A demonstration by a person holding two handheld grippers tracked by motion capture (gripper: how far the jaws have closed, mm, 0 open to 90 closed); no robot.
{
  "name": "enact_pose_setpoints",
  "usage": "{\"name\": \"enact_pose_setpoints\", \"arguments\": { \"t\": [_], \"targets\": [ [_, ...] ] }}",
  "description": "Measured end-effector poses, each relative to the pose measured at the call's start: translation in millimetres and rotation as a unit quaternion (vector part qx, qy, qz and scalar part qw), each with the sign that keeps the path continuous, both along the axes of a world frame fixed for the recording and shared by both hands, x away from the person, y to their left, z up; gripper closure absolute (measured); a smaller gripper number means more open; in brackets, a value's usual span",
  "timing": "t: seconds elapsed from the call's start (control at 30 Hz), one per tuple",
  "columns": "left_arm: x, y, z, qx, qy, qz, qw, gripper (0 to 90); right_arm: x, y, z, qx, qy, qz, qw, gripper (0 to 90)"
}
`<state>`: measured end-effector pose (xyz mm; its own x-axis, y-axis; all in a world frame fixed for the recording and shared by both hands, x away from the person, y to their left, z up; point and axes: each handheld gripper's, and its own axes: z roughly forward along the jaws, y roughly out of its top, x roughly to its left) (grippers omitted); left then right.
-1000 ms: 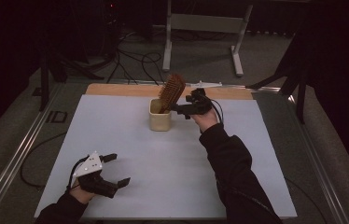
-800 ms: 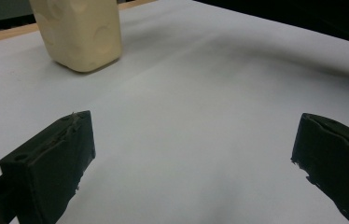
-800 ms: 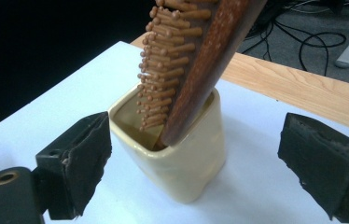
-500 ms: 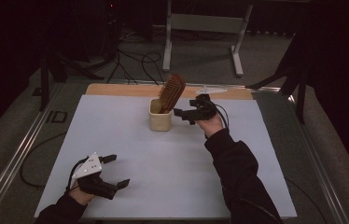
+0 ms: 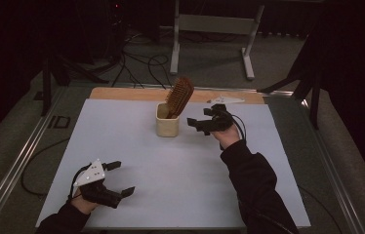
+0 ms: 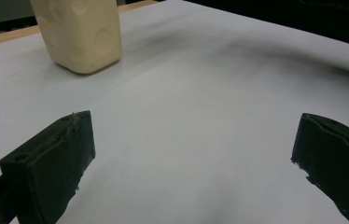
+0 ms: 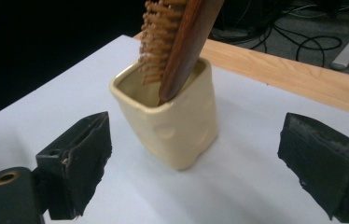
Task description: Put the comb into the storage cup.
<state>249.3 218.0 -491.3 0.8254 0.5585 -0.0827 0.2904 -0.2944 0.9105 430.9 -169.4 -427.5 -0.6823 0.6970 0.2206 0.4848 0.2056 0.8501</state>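
A cream cup [image 5: 167, 126] stands on the white sheet [image 5: 180, 165], toward 12 o'clock from the sheet's middle. A wooden brush [image 5: 179, 97] stands in it, handle down, leaning toward 1 o'clock. The right gripper [image 5: 201, 119] sits just at the cup's 3 o'clock, jaws wide, empty. The left gripper [image 5: 120, 178] rests at 7 o'clock, jaws wide, empty.

Left black two-jaw gripper [image 5: 117, 178] low at near table edge, jaws wide apart. Right black two-jaw gripper [image 5: 201, 118] raised on extended dark-sleeved forearm [image 5: 253, 180], jaws spread.
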Motion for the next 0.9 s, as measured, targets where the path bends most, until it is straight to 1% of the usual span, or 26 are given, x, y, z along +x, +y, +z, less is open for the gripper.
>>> {"name": "enact_pose_setpoints", "arguments": {
  "t": [0.1,0.23,0.4,0.57,0.8,0.9],
  "targets": [
    [-0.5,-0.1,0.3,0.0,0.0,-0.001,1.0,0.0,-4.7,-2.9,-2.2,-0.004,-0.003,0.007,1.0,9.3],
    [-0.5,0.1,0.7,0.0,0.0,-0.001,1.0,0.0,-11.9,-8.0,-5.6,-0.002,-0.004,0.013,0.9999,9.3],
    [-0.7,0.0,0.9,0.001,-0.001,-0.001,1.0,0.0,-21.0,-13.3,-11.1,-0.009,-0.004,0.021,0.9997,9.2],
    [-0.6,0.6,0.7,-0.001,0.0,0.0,1.0,0.0,-32.0,-19.3,-15.8,-0.008,-0.004,0.026,0.9996,8.9],
    [-1.1,-0.1,0.5,0.001,0.0,0.0,1.0,0.0,-49.1,-28.0,-24.2,-0.019,-0.005,0.036,0.9992,8.9],
    [-1.2,-0.1,0.6,0.001,-0.001,0.0,1.0,0.0,-55.7,-33.8,-26.8,-0.015,-0.003,0.037,0.9992,8.9]
  ]
}}
